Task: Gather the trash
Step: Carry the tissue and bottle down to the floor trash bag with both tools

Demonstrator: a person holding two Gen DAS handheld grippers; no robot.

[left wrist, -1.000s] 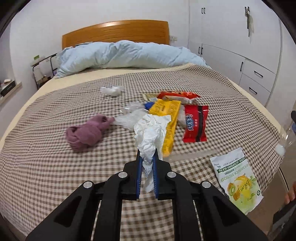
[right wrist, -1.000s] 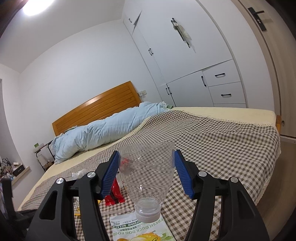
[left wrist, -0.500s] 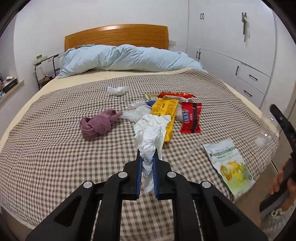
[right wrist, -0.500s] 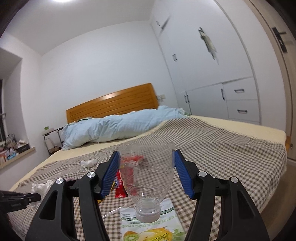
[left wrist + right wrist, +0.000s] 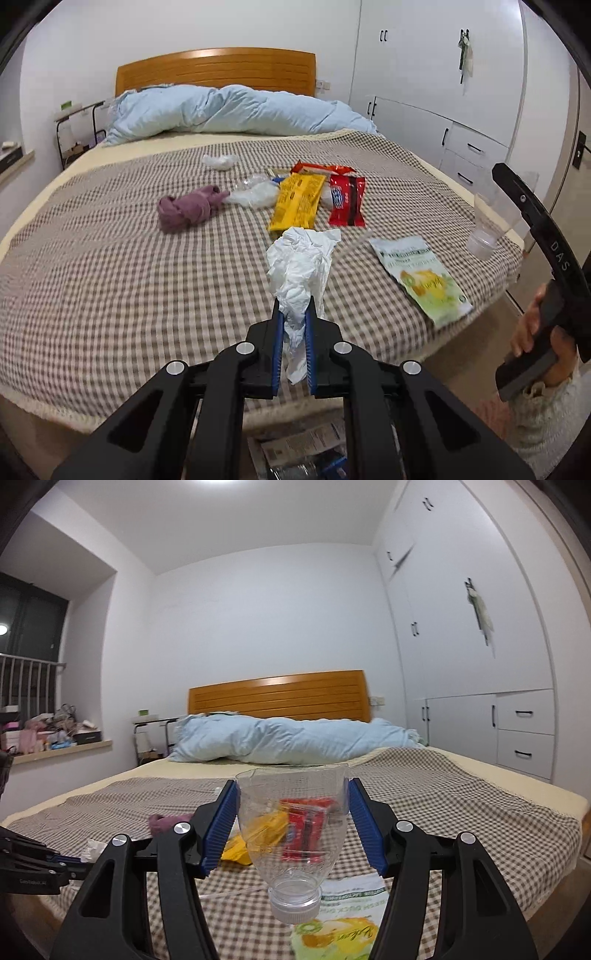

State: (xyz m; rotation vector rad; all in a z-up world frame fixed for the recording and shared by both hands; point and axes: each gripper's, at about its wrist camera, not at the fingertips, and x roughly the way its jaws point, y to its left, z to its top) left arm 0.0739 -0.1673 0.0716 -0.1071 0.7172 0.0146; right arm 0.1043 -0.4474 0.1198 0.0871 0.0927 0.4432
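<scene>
My left gripper (image 5: 293, 306) is shut on a crumpled white tissue (image 5: 301, 258) and holds it above the near edge of the checked bed cover (image 5: 110, 266). My right gripper (image 5: 291, 794) is shut on a cut clear plastic bottle top (image 5: 291, 834), cap end down; it also shows at the right of the left wrist view (image 5: 491, 225). On the bed lie a yellow wrapper (image 5: 297, 201), a red wrapper (image 5: 346, 200), an orange-red wrapper (image 5: 321, 169), a green and white snack bag (image 5: 421, 278), clear plastic film (image 5: 253, 192) and a small white wad (image 5: 220, 161).
A purple cloth (image 5: 186, 208) lies left of the wrappers. A light blue duvet (image 5: 236, 110) lies by the wooden headboard (image 5: 216, 70). White wardrobes and drawers (image 5: 458, 144) stand at the right. Papers and packaging (image 5: 303, 448) show below the bed's near edge.
Both grippers have pulled back from the bed with their loads. The left one now hangs over the bed's near edge, and the right view has swung to face the headboard.
</scene>
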